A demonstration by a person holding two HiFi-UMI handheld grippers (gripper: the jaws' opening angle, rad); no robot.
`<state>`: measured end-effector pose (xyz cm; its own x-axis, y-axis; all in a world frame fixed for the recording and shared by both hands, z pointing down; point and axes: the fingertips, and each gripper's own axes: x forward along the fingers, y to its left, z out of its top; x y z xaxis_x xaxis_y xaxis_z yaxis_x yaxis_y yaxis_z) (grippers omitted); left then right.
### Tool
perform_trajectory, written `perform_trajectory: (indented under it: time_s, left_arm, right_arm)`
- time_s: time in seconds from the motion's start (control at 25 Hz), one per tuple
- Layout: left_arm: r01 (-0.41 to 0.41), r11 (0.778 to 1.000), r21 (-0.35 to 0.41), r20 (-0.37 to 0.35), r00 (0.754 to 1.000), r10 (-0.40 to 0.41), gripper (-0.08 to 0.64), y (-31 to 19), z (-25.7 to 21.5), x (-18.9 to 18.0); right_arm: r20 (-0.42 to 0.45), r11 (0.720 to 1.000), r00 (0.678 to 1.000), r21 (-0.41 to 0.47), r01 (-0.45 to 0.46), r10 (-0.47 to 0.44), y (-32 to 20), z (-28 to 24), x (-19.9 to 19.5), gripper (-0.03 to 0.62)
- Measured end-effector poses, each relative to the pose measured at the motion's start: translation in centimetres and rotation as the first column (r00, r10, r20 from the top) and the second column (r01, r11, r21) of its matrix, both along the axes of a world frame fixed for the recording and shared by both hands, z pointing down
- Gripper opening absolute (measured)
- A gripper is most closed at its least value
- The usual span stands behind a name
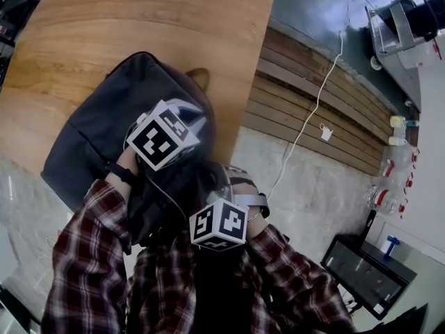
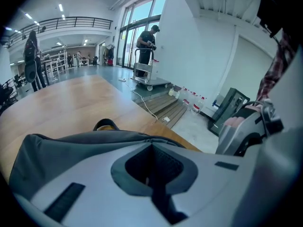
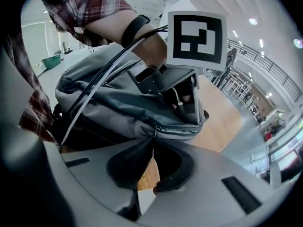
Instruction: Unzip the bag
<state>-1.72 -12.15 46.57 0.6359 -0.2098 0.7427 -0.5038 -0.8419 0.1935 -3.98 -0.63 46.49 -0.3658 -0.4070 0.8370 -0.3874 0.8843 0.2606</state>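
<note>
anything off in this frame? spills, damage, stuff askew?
Nothing spilled or damaged. The bag lies on the wooden table, left tool pinching its fabric, right tool on the zipper pull. Only oddity: a white cable trails loose over the steps and floor beside the table.

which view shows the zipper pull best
The right gripper view: the zipper pull hangs from the bag into the shut tips of the right gripper. The head view does not show it; the left gripper view shows only bag fabric.
</note>
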Motion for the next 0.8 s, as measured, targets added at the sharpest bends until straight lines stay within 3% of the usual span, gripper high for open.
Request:
perform_trajectory:
  time_s: [0.16,0.28,0.36,0.44,0.56,0.72,0.8]
  left_arm:
    - [0.049,0.998,0.047,-0.019,0.999,-0.048,0.006,0.1,-0.1,-0.2]
    - [0.179,0.979,0.094,-0.052,0.983,-0.174,0.006,0.1,-1.7,-1.6]
    - [0.286,0.954,0.092,-0.111,0.955,-0.276,0.006,1.1,-3.6,-2.9]
    - [0.404,0.914,0.049,-0.19,0.902,-0.388,0.006,2.7,-5.8,-4.2]
    - [0.55,0.835,-0.01,-0.323,0.789,-0.523,0.006,3.8,-9.9,-5.6]
    - [0.677,0.735,-0.026,-0.485,0.634,-0.602,0.006,5.5,-16.9,-6.0]
    - [0.715,0.699,-0.003,-0.538,0.587,-0.604,0.006,6.6,-20.2,-6.3]
  right_arm:
    - [0.111,0.989,0.983,-0.052,-0.14,0.145,0.0,-0.2,1.1,0.011]
    - [0.215,0.965,0.943,-0.125,-0.232,0.255,-0.1,-1.9,3.1,0.011]
    - [0.28,0.944,0.903,-0.161,-0.29,0.325,0.0,-3.9,4.5,0.011]
    - [0.364,0.923,0.85,-0.184,-0.337,0.382,-0.6,-6.4,5.0,0.011]
    - [0.546,0.927,0.755,-0.129,-0.352,0.363,-4.3,-12.0,4.3,0.011]
    - [0.716,0.942,0.643,-0.064,-0.328,0.272,-6.9,-19.9,2.6,0.011]
    - [0.753,0.958,0.623,-0.036,-0.284,0.214,-6.7,-22.9,1.5,0.011]
